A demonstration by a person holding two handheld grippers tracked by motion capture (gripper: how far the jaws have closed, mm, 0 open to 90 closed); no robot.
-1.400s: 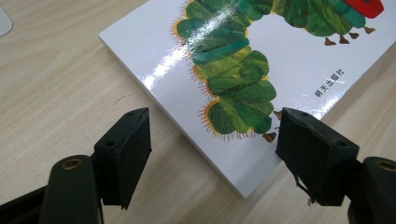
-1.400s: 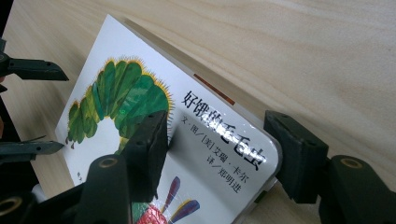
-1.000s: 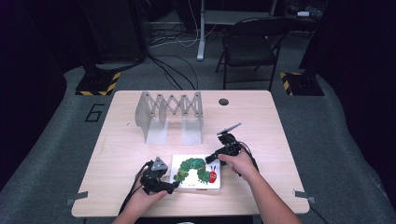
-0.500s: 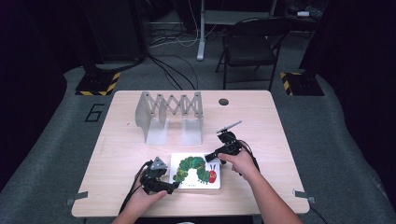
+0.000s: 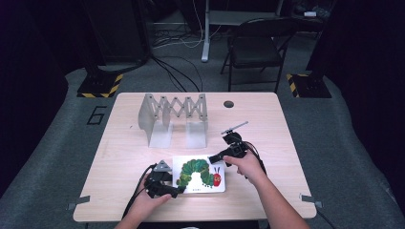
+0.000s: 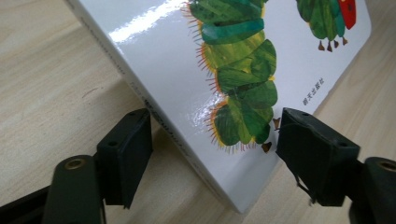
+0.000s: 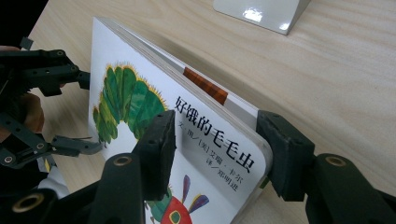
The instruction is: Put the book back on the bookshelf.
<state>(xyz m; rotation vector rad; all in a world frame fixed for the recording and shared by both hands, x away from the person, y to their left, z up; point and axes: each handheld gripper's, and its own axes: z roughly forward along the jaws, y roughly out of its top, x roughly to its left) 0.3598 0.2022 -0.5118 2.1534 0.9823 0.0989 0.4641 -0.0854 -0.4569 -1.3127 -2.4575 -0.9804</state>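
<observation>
A white board book (image 5: 199, 174) with a green caterpillar on its cover lies near the table's front edge. My right gripper (image 5: 213, 158) is at its far right corner. In the right gripper view its jaws (image 7: 215, 126) have just been closing and now pinch that corner, one pad on the cover (image 7: 140, 107) and one behind it, so the corner is tilted up off the wood. My left gripper (image 5: 179, 190) straddles the near left corner. Its jaws (image 6: 215, 121) have just been closing too, and both pads touch the book's (image 6: 177, 60) edges.
A grey folding rack (image 5: 173, 117) stands toward the back of the table (image 5: 267, 124), and its white foot (image 7: 257, 11) is just beyond the book. A small dark round hole (image 5: 229, 104) sits at the back. A folding chair (image 5: 258, 47) stands behind the table.
My right gripper has risen a little with the book's far right corner. The left hand has stayed at the near left corner.
</observation>
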